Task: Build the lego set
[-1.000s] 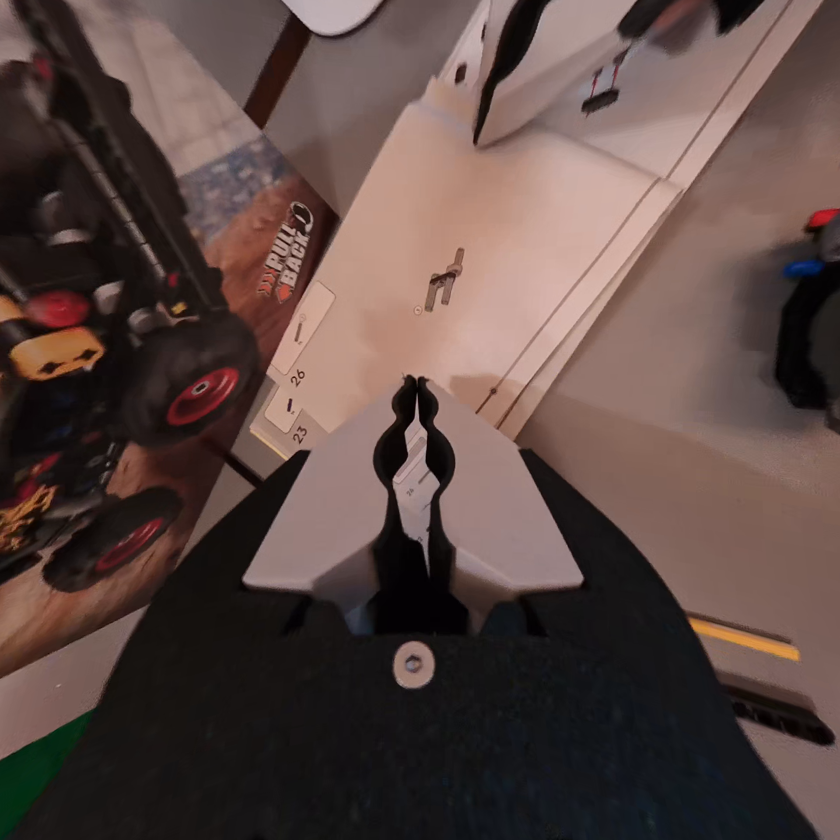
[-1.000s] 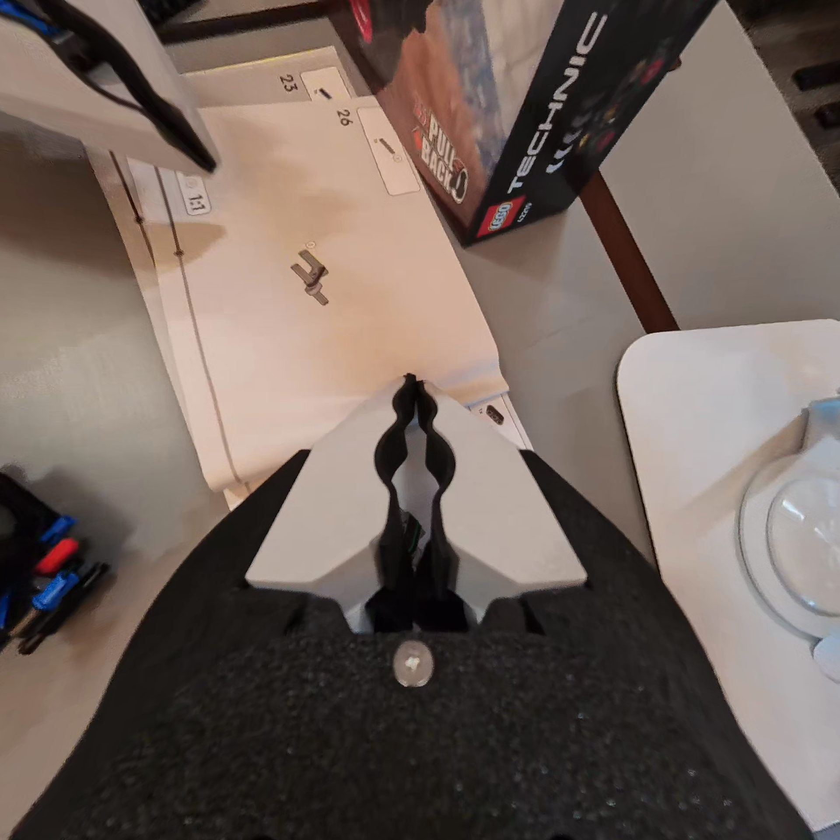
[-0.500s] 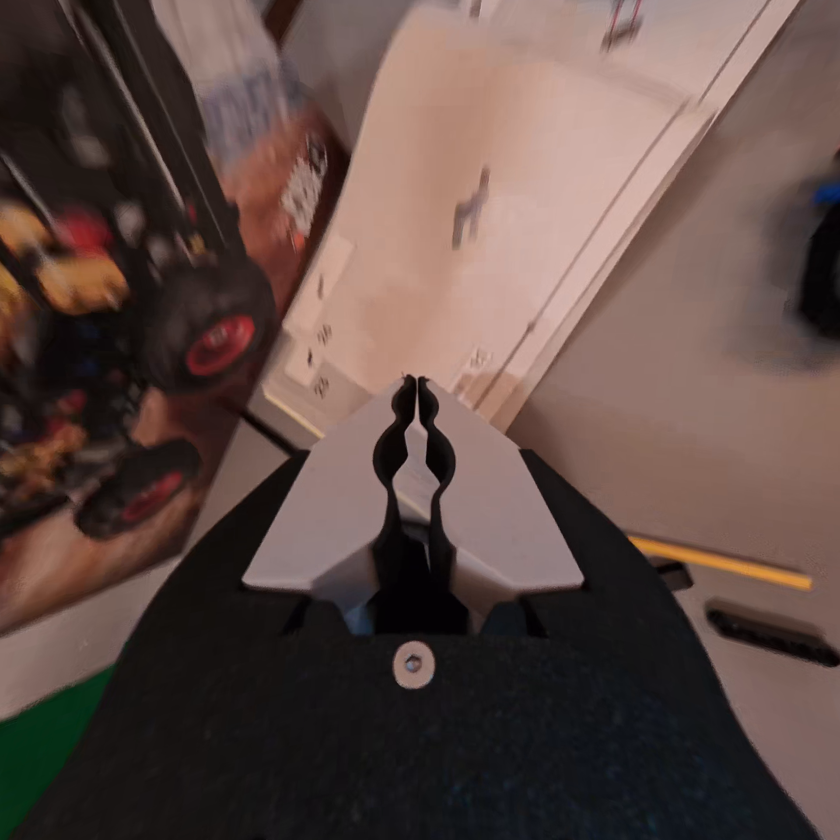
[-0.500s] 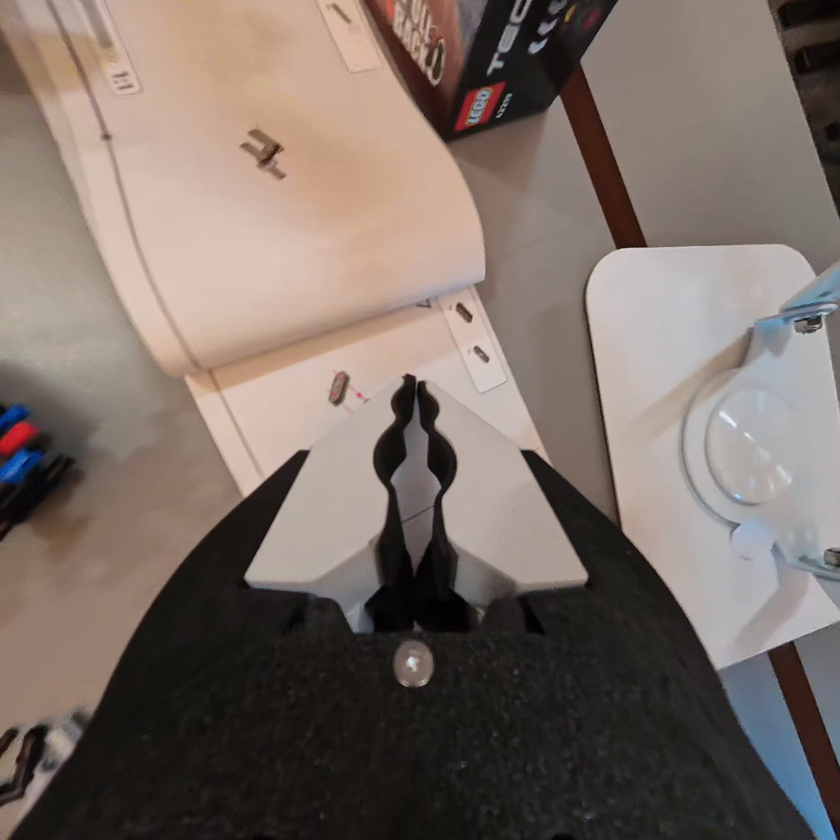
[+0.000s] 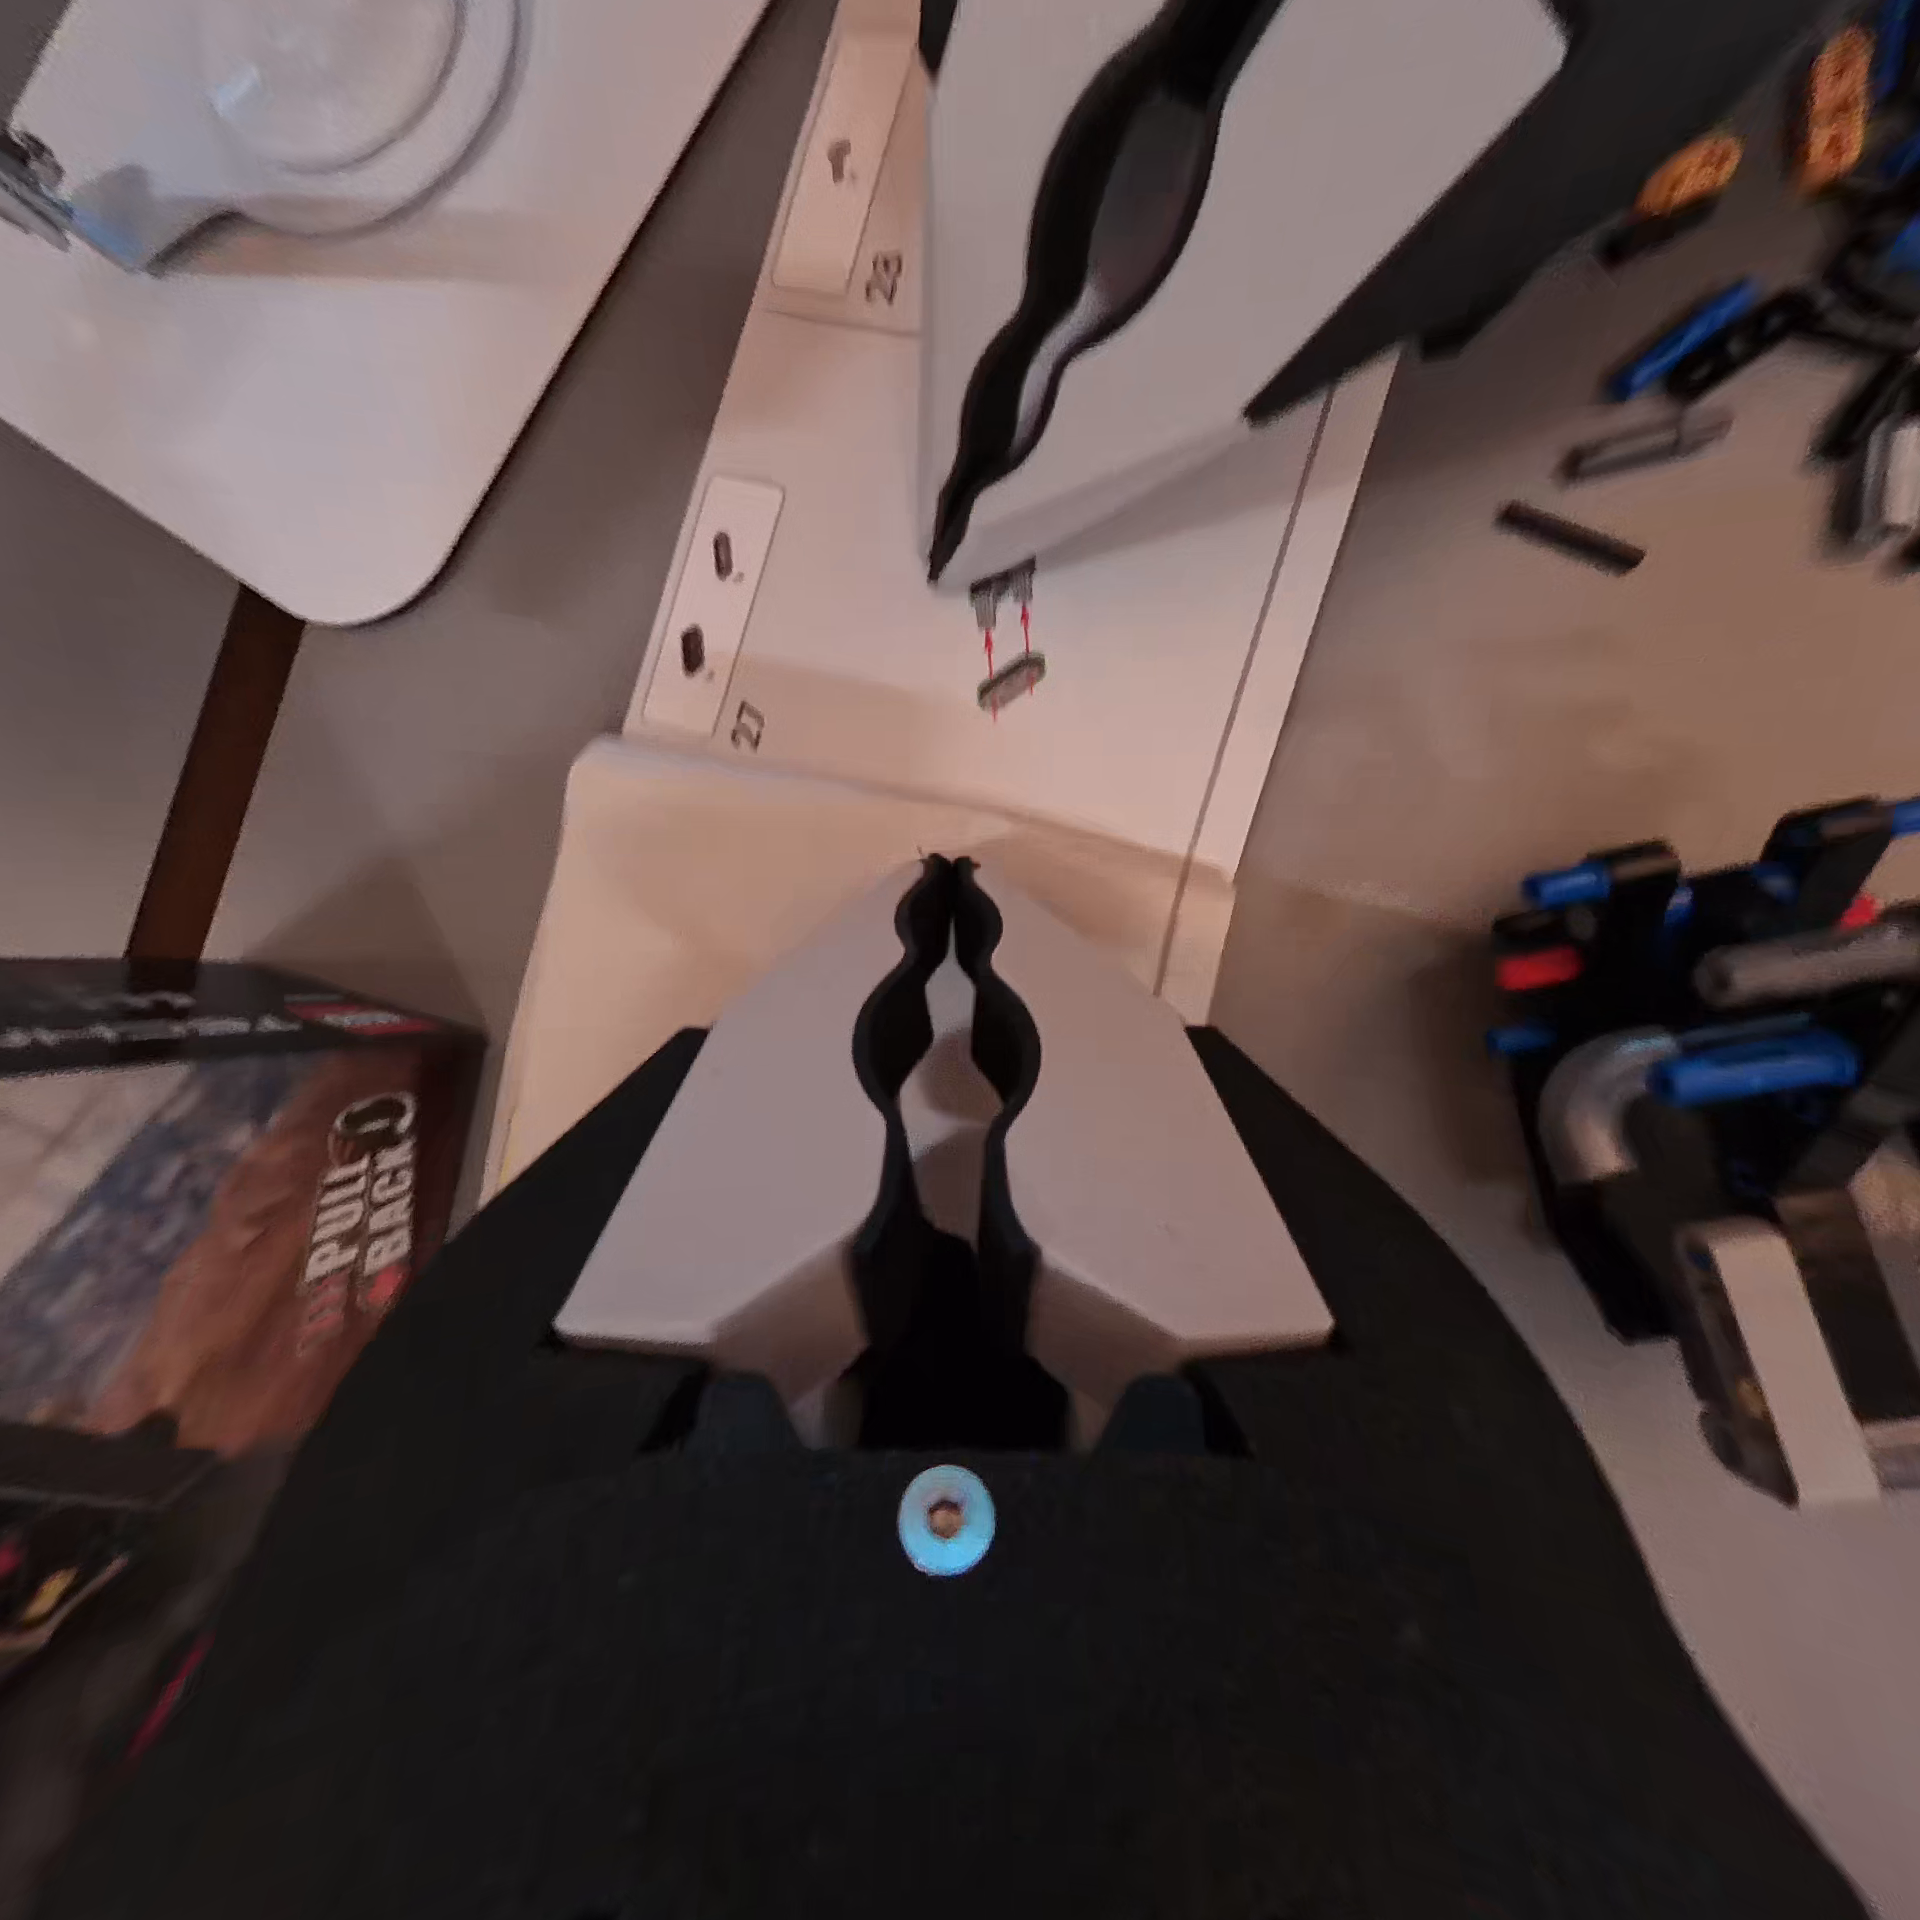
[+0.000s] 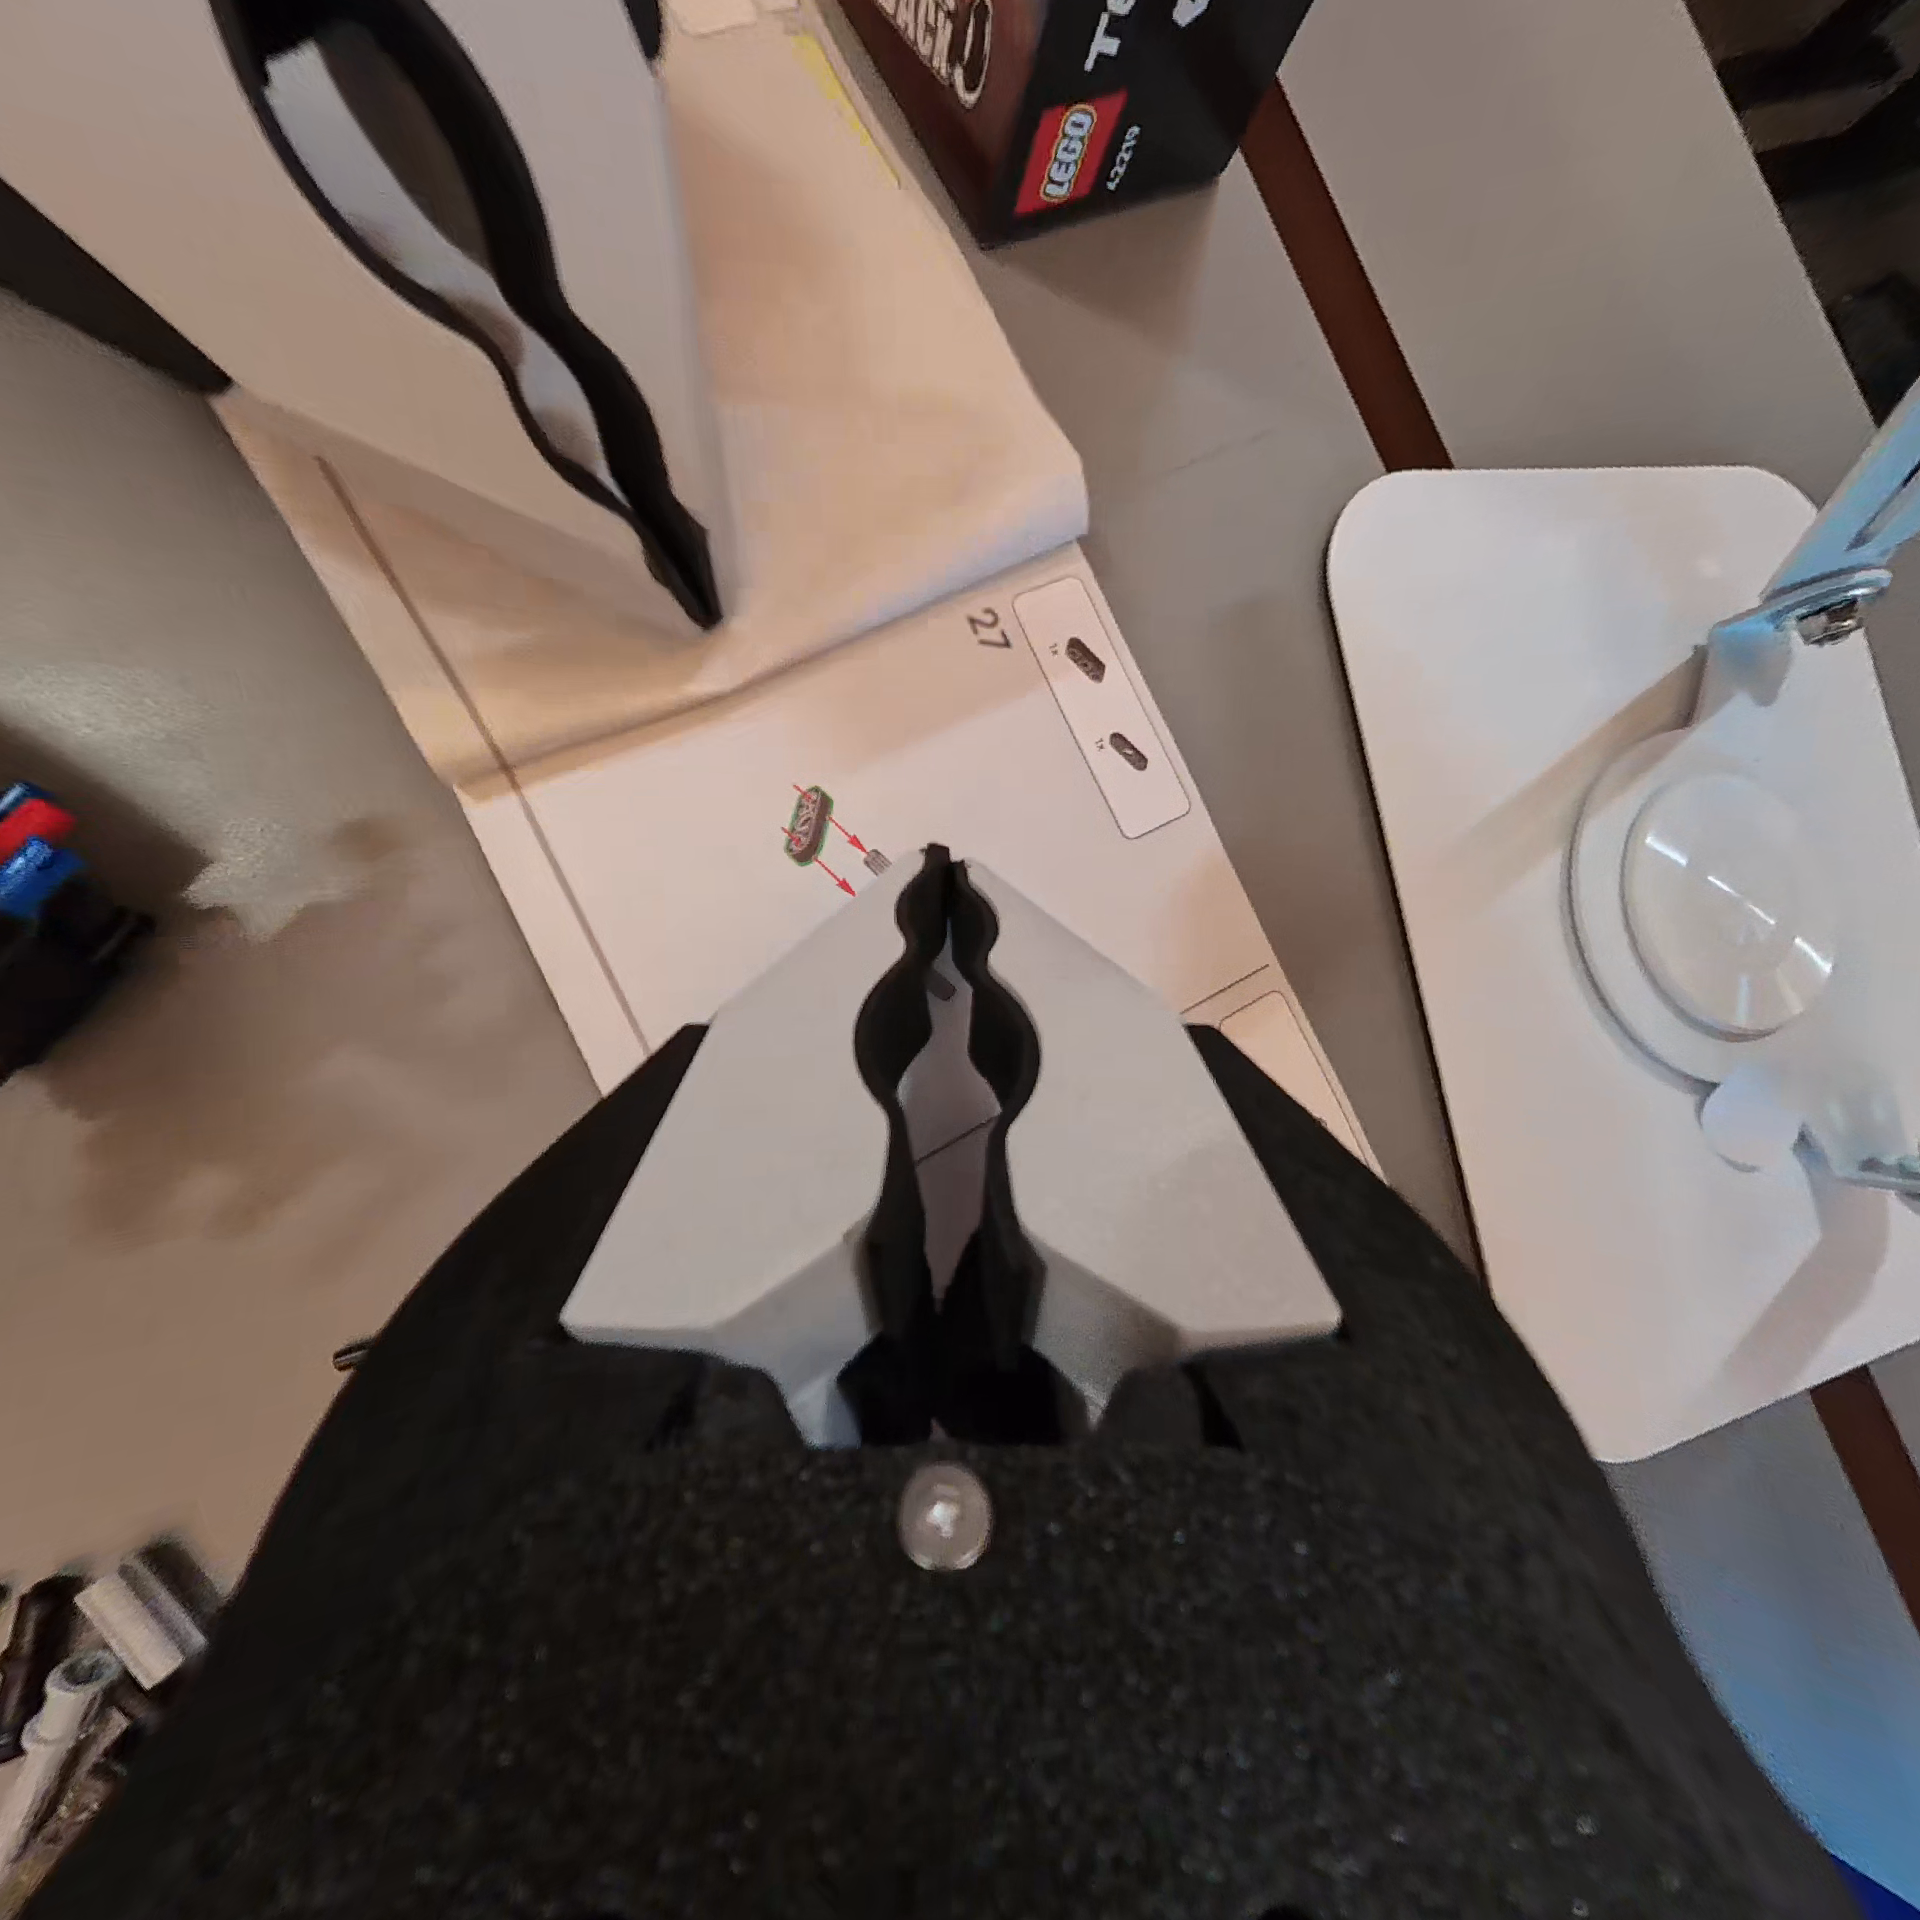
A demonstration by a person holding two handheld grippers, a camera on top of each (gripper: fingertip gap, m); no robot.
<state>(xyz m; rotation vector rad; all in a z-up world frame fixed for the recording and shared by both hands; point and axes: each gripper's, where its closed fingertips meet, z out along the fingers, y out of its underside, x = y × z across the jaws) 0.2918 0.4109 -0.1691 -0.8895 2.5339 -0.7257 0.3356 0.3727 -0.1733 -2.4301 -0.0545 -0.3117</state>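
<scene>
The instruction booklet [image 5: 1122, 727] lies open on the grey table, with a page folded over [image 5: 727, 842]. My left gripper [image 5: 943, 862] is shut and empty, its tips over the fold of that page. My right gripper [image 6: 940, 857] is shut and empty, low over the newly shown page [image 6: 675, 883] next to a small printed part drawing. Each gripper shows in the other's view: the right one [image 5: 940, 561] and the left one [image 6: 701, 613]. The partly built black, blue and grey model [image 5: 1714, 1091] stands right of the booklet and also shows in the right wrist view [image 6: 42, 914].
The set's box [image 5: 208, 1195] stands left of the booklet, and shows in the right wrist view [image 6: 1091, 125]. A white base plate with a clear dome [image 6: 1610, 935] sits beyond the booklet. Loose parts lie on the table [image 5: 1766, 312] and near the front edge [image 6: 83, 1662]. There is about 7 cm between the tips of the two grippers.
A booklet page has been turned over and a new page shows. The left gripper swung round onto the folded page. The right gripper moved down over the new page. Both stayed shut.
</scene>
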